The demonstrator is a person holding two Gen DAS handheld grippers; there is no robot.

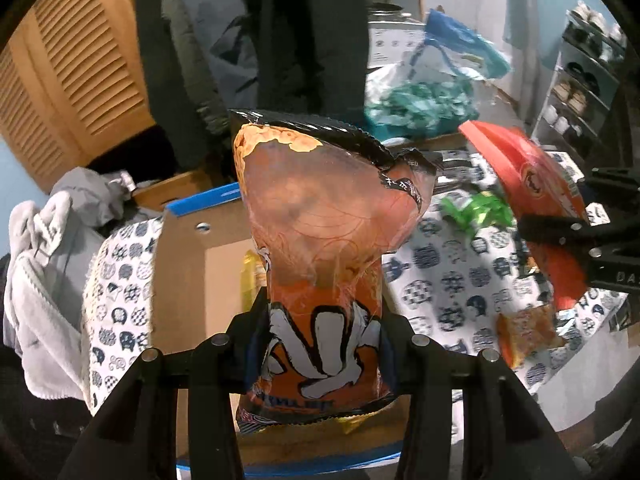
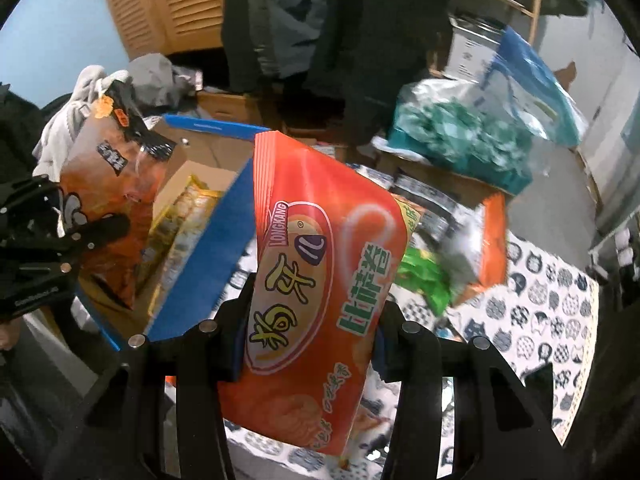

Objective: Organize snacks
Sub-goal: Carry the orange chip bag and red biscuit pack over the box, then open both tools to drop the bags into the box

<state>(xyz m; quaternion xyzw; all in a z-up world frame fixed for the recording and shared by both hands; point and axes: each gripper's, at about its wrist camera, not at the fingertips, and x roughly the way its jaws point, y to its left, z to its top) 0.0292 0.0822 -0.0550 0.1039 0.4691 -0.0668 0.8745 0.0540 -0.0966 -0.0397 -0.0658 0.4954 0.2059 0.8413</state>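
Part sorted: left gripper [image 1: 320,340] clamps clear-windowed orange snack bag [image 1: 320,216], right gripper [image 2: 308,344] clamps glossy red crisp packet [image 2: 320,280], both above blue-edged cardboard box [image 2: 192,152] already holding yellow packets [image 2: 188,208]; green wrappers [image 2: 424,280] remain on cat-print cloth [image 2: 552,320]

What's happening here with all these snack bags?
Someone is sorting snacks using a handheld gripper in each hand. The left gripper clamps an orange bag above a cardboard box that already holds yellow packets. The right gripper holds a red bag over the cat-patterned cloth.
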